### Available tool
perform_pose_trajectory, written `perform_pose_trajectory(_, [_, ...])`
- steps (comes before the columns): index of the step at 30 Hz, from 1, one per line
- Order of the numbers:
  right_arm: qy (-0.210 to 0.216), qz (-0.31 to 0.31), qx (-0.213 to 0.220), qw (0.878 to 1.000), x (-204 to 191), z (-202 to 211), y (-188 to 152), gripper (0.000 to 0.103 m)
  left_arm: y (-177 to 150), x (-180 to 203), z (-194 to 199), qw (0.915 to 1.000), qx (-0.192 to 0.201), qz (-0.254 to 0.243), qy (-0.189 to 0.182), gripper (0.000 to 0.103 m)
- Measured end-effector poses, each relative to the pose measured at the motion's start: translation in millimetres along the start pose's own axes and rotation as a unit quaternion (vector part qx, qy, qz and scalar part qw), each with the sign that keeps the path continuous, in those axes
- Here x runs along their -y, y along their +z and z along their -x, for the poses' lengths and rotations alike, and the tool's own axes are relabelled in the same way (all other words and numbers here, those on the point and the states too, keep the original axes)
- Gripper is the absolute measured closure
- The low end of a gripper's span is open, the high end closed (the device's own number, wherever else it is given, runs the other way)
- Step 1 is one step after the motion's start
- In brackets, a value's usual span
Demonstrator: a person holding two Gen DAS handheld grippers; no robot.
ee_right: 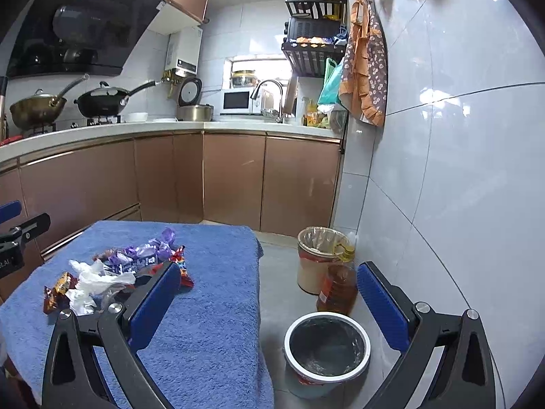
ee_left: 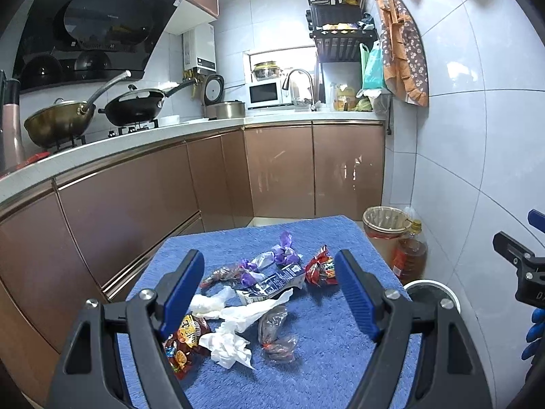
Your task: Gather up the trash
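On blue towel (ee_left: 327,358): heap of snack wrappers (ee_left: 318,269) and crumpled tissues (ee_left: 228,347). Over heap, left gripper (ee_left: 269,300), jaws apart, empty. Over floor beside towel, right gripper (ee_right: 269,303), jaws spread, empty, above white-rimmed bin (ee_right: 327,347).

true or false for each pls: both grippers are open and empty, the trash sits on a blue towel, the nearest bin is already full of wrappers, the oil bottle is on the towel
1. Both grippers are open and empty. True: the left gripper and right gripper hold nothing.
2. The trash lies on a blue towel. True: wrappers and crumpled tissue rest on the blue towel.
3. The nearest bin is full of wrappers. False: the grey-lined bin shows no wrappers inside.
4. The oil bottle is on the towel. False: the oil bottle stands on the floor.
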State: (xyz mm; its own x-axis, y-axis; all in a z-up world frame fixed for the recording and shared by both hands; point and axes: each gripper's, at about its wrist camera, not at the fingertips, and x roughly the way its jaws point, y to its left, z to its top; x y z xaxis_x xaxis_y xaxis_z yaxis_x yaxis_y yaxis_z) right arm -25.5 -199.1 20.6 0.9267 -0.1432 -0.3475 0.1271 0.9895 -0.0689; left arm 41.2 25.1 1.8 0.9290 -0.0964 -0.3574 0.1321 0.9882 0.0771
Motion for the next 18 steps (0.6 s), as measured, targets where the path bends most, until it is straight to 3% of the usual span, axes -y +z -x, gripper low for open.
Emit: perform_pose_trajectory(18, [-0.046, -0.011, -0.018, 0.999, 0, -16, 10, 0.000, -10, -11, -35, 0.9981, -0.022, 0.020, -0.053, 0.025])
